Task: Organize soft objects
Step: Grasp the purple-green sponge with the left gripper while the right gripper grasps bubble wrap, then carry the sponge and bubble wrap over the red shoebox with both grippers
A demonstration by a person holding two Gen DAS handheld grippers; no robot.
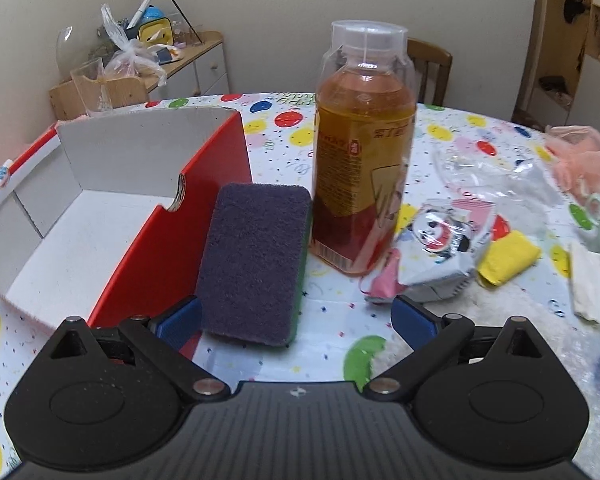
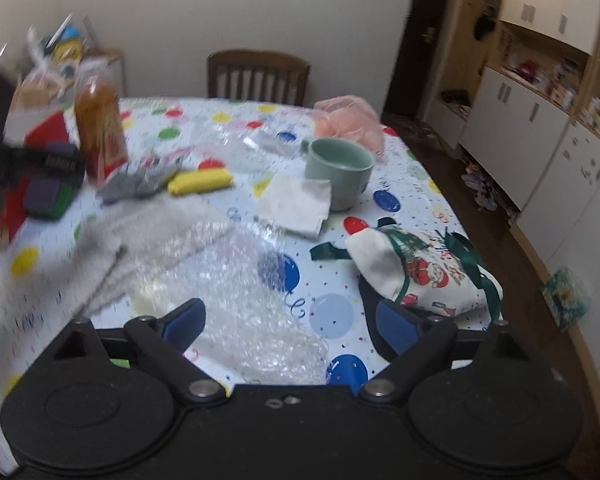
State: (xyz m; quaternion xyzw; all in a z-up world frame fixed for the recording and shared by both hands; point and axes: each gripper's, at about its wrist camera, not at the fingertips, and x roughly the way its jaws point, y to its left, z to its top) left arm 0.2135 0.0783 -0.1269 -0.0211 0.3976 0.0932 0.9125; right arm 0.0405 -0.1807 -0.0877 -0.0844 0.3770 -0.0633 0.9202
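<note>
A purple-topped green sponge [image 1: 252, 264] lies on the table beside the open red-and-white cardboard box [image 1: 204, 184]. My left gripper [image 1: 296, 320] is open, with the sponge's near end between its blue fingers. The sponge shows at far left in the right wrist view [image 2: 46, 198]. My right gripper [image 2: 290, 320] is open and empty above a sheet of bubble wrap [image 2: 240, 292]. Other soft things lie around: a yellow cloth roll [image 2: 200, 182], a grey towel [image 2: 140, 236], a white Christmas pouch [image 2: 416, 276], a pink mesh puff [image 2: 350, 122], a white napkin [image 2: 296, 202].
A bottle of amber drink [image 1: 360, 160] stands right of the sponge. A green mug [image 2: 338, 172] sits mid-table. A panda-print packet [image 1: 440, 248] and clear plastic wrap [image 1: 496, 172] lie right of the bottle. A wooden chair [image 2: 258, 76] stands behind the table. Cabinets line the right wall.
</note>
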